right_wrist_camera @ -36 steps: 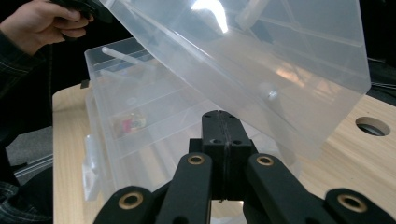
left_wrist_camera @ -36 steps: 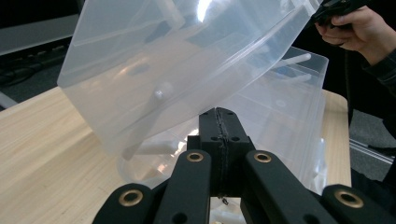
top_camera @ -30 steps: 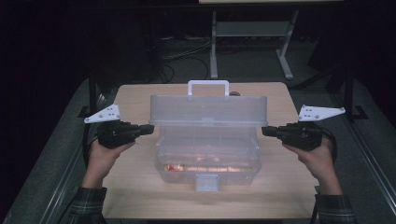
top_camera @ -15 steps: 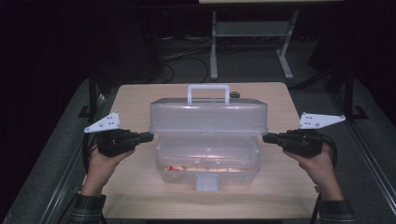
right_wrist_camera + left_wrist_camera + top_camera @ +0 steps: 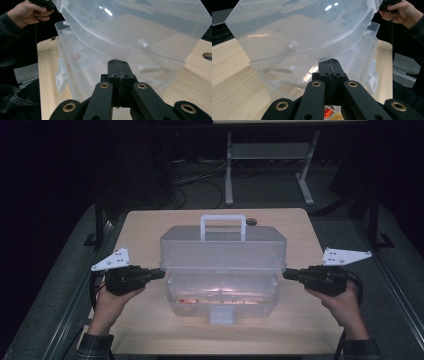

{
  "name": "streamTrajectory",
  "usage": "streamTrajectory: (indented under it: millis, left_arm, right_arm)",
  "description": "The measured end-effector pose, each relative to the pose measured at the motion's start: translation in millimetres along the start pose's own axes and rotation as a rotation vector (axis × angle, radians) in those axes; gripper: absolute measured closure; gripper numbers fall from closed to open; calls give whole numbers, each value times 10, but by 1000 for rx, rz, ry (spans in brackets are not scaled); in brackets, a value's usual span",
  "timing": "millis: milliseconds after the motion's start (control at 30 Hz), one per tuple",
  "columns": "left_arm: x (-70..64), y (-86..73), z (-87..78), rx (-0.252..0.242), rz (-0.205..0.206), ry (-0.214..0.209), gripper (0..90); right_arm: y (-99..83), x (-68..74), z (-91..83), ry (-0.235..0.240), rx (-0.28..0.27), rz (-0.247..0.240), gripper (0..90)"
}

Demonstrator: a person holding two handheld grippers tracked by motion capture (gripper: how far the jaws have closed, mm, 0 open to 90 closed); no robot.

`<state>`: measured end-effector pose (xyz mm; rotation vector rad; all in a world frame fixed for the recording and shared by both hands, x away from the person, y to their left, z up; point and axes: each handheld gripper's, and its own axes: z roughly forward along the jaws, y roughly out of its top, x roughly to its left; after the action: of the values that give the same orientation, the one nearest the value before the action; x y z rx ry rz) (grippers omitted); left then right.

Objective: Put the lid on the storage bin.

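A clear plastic toolbox stands mid-table. Its lid [image 5: 222,247], with a white handle [image 5: 223,226], hangs half lowered over the base [image 5: 222,295]. Small reddish items [image 5: 192,300] lie inside. My left gripper [image 5: 159,273] is shut, its tip against the lid's left end. My right gripper [image 5: 287,274] is shut against the lid's right end. In the left gripper view the closed left gripper [image 5: 329,62] sits just under the lid [image 5: 299,30] rim. In the right gripper view the right gripper [image 5: 117,62] sits likewise below the lid [image 5: 140,22], with the base [image 5: 82,65] beyond.
The wooden table [image 5: 150,225] has a small round hole [image 5: 251,222] behind the box. A white front latch [image 5: 222,316] sticks out of the base toward me. A metal stand [image 5: 265,155] and cables are on the dark floor beyond.
The lid has swung forward and down over the base. Both grippers have come toward me with the lid's ends.
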<state>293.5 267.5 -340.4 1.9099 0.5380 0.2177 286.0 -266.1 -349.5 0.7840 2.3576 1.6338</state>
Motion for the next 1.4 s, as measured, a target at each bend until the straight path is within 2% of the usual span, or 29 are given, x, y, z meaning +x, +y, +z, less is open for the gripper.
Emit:
streamTrajectory:
  millis: [233, 600, 900, 1400]
  left_arm:
    - [-37, -74, -23, -8, -2, -2, 899]
    - [-104, -198, -40, 5, 0, 4, 899]
    - [-162, -272, -9, 12, 4, -2, 898]
    - [-244, -417, 1, 49, 24, 37, 899]
  right_arm:
    - [-62, 21, -10, 2, -2, 3, 895]
    - [-140, 85, -21, 12, 7, 2, 895]
    - [-223, 122, -6, 12, 33, 5, 894]
    - [-363, 187, 13, 10, 63, 5, 889]
